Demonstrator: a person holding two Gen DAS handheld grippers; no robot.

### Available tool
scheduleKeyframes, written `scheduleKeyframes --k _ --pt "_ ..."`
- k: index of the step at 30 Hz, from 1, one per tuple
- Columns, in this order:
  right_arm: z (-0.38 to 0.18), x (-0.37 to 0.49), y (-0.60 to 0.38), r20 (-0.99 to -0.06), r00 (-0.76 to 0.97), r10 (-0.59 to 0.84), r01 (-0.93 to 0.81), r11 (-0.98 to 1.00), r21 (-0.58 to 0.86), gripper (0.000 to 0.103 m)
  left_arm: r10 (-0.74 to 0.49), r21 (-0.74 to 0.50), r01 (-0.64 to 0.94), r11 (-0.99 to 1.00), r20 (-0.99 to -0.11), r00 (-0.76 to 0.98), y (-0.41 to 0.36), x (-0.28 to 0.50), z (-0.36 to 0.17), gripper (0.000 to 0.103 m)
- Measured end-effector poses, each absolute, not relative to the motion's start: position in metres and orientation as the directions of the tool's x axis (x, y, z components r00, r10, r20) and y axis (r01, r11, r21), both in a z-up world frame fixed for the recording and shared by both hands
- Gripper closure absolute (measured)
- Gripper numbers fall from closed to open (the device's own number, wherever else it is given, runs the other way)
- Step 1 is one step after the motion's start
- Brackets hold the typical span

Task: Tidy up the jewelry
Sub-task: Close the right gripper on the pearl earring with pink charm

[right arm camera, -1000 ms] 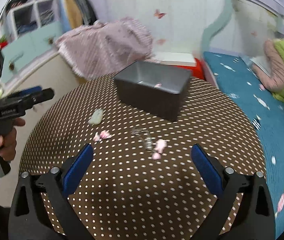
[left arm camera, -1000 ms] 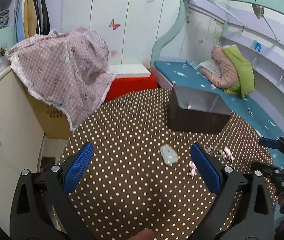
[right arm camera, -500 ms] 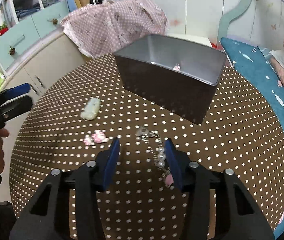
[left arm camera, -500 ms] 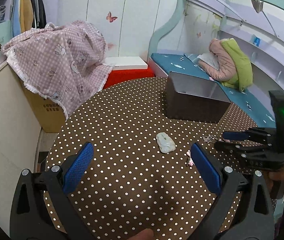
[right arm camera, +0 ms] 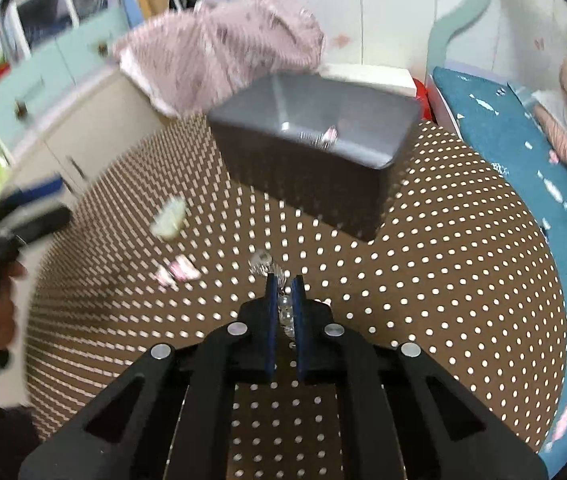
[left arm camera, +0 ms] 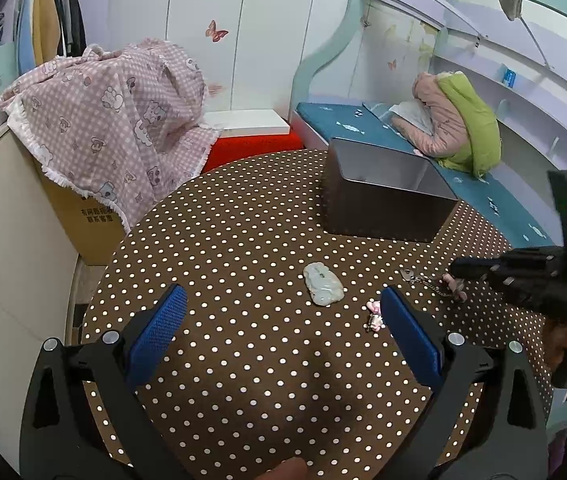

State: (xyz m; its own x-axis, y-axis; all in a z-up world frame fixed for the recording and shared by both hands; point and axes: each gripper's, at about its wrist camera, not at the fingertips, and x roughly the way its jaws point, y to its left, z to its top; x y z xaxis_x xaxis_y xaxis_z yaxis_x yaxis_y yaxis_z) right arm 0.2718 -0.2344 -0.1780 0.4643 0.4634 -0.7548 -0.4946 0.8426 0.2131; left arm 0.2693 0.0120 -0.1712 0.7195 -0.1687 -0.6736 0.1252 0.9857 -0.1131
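The right gripper (right arm camera: pixel 283 292) has just been closing and now pinches the beaded bracelet (right arm camera: pixel 285 312), likely to carry it (clasp trailing) into the far dark box (right arm camera: pixel 303 184). The left gripper (left arm camera: pixel 279 320) waits wide open and empty near the jade pendant (left arm camera: pixel 323 284).

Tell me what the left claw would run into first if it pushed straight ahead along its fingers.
Probably the pale green pendant lying on the dotted tablecloth, which sits ahead between the open left claw fingers. The claw points downward, so it may meet bare cloth just short of the pendant; depth is unclear.
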Motion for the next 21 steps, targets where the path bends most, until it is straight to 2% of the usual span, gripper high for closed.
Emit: scheduleKeyframes --k 9,14,16,18,20,21 --pt "-0.133 0.269 -0.261 -0.633 0.483 0.605 -0.492 0.785 0.376 0.097 -0.187 -0.113 0.151 0.982 -0.666 0.722 0.003 0.265 -0.167 0.006" --pt "-0.132 0.268 -0.257 -0.656 0.481 0.582 -0.474 0.802 0.363 0.097 -0.195 -0.113 0.161 0.98 -0.663 0.723 -0.001 0.261 -0.165 0.006" --pt "-0.138 0.267 -0.262 -0.639 0.471 0.608 -0.465 0.787 0.406 0.097 -0.203 -0.114 0.171 0.979 -0.661 0.723 -0.004 0.258 -0.163 0.006" --pt "-0.147 0.268 -0.262 -0.662 0.454 0.596 -0.446 0.795 0.41 0.097 -0.207 -0.112 0.178 0.978 -0.658 0.724 -0.007 0.255 -0.162 0.006" --pt "-0.148 0.263 -0.269 -0.623 0.447 0.642 -0.443 0.764 0.47 0.097 -0.218 -0.113 0.191 0.975 -0.66 0.719 -0.011 0.254 -0.161 0.006" --pt "-0.151 0.263 -0.267 -0.648 0.443 0.62 -0.436 0.78 0.449 0.097 -0.221 -0.111 0.198 0.974 -0.66 0.718 -0.012 0.253 -0.161 0.006"
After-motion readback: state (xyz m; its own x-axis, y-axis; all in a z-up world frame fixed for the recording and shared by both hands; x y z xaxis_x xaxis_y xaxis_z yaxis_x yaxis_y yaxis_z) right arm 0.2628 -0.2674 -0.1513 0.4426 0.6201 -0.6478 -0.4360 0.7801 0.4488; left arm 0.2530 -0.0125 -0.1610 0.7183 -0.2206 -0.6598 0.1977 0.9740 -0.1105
